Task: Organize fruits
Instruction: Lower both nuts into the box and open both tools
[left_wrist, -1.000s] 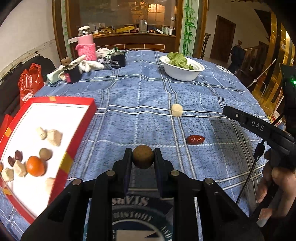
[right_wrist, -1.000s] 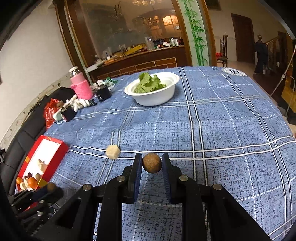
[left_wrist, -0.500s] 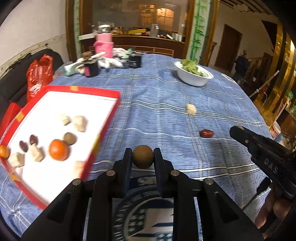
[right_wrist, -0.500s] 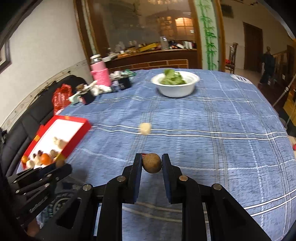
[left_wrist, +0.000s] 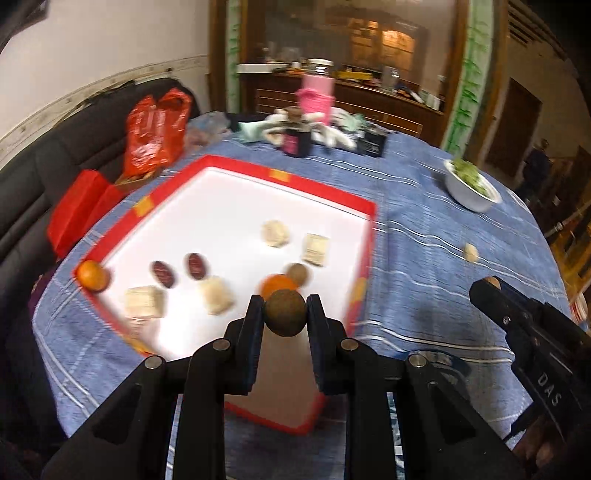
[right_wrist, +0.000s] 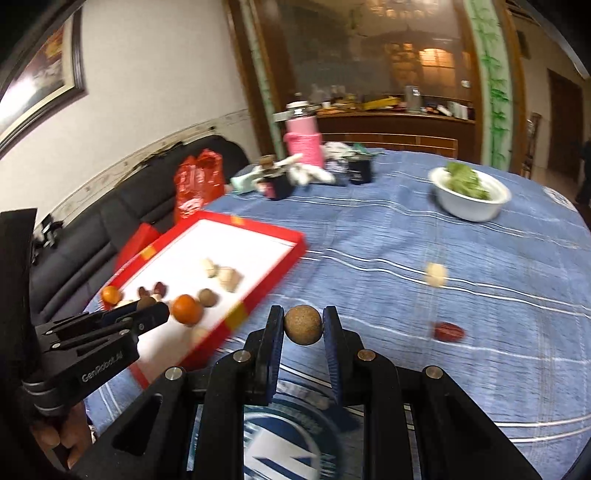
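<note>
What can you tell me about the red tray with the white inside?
The tray is a shallow box, seemingly cardboard, with red walls, yellow patches on the rim and a white floor. It lies flat on the blue checked cloth, near the table's sofa-side edge. Inside lie loose pieces: two oranges, dark red dates, pale chunks and a brown ball. The left gripper hangs over its near corner without touching it.

The tablecloth (right_wrist: 406, 236) is blue with a white plaid of thin lines, and the tray (left_wrist: 325, 188) is white inside with a red rim broken by yellow patches. In the tray lie orange fruits (left_wrist: 91, 275), dark red dates (left_wrist: 195, 266) and beige pieces (left_wrist: 275, 233). Each black gripper clamps a brown round fruit (left_wrist: 285, 313), and a white bowl (right_wrist: 472, 206) holds green leaves (right_wrist: 463, 179).
</note>
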